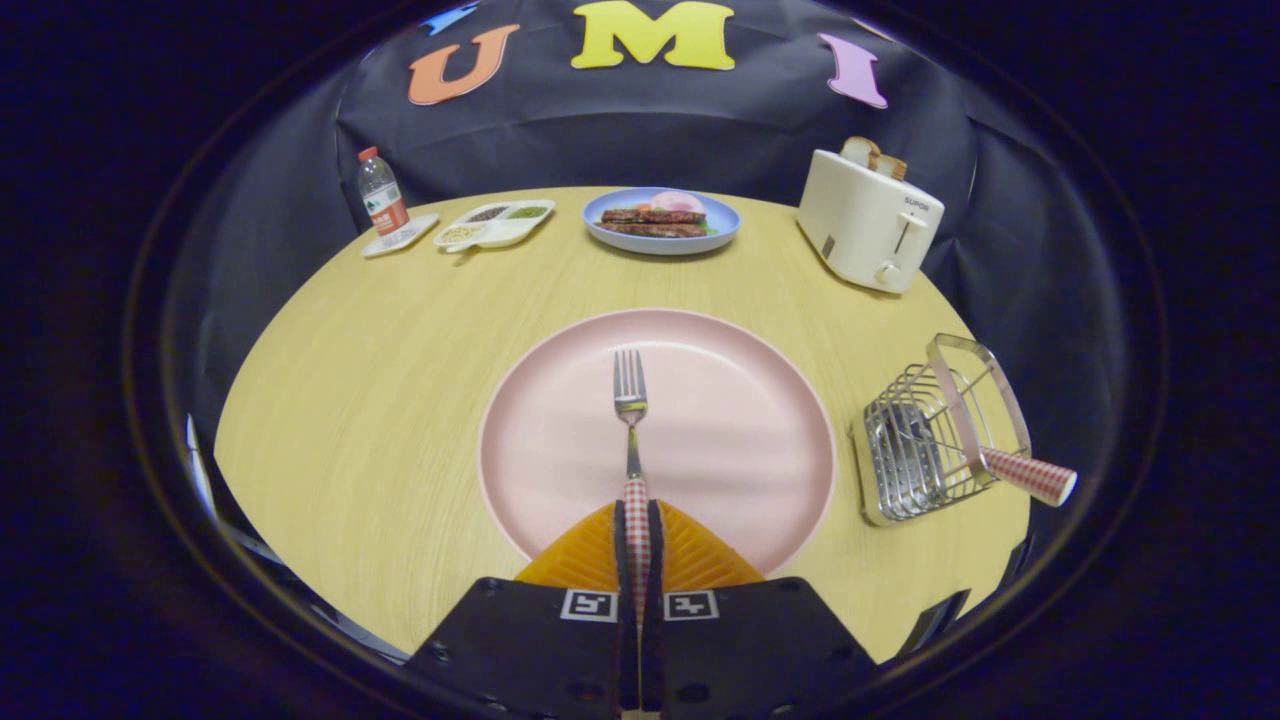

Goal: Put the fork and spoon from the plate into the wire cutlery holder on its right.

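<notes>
**Inspector:** While the gripper (637, 525) sits closed on the red-and-white checked handle of the steel fork (630, 420), where does the fork lie?

**Assistant:** Straight ahead along the fingers, tines pointing away over the round pink plate (740, 440).

**Inspector:** And the target?

**Assistant:** The wire cutlery holder (925, 440) stands just right of the plate; a checked-handled utensil (1030, 475), likely the spoon, already leans in it. I judge a lift, then rightward carry.
</notes>
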`<state>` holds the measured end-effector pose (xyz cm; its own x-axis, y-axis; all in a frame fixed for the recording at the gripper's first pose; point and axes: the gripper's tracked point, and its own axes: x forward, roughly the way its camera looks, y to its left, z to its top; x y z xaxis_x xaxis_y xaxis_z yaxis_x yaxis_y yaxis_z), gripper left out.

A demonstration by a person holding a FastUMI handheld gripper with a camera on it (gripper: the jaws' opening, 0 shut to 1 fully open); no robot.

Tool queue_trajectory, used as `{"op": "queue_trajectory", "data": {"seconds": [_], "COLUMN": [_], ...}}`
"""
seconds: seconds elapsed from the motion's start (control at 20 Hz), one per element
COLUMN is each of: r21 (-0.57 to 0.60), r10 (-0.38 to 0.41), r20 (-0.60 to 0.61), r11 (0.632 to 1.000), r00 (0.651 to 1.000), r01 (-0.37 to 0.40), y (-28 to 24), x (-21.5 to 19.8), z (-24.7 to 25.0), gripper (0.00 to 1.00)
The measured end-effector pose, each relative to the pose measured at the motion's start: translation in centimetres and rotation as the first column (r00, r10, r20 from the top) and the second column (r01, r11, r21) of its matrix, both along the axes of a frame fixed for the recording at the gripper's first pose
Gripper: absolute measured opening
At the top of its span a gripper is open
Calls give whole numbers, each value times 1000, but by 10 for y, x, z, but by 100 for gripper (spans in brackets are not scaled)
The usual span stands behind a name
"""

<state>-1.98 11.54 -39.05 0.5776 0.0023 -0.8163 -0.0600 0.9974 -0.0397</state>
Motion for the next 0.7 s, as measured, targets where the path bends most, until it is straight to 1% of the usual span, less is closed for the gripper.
{"op": "queue_trajectory", "data": {"seconds": [0.1, 0.2, 0.35, 0.55, 0.7], "r21": [29, 33, 44, 32, -9], "r10": [-14, -12, 34, 64, 64], "r20": [-18, -17, 4, 25, 4], "r11": [999, 999, 998, 997, 998], "r00": [1000, 1000, 999, 998, 998], "r01": [15, 13, -34, -65, -64], "y": [-2, -7, -9, -34, -71], "x": [-4, -5, -4, 1, -1], "z": [18, 43, 95, 160, 190], "gripper": [2, 2, 2, 2, 2]}}
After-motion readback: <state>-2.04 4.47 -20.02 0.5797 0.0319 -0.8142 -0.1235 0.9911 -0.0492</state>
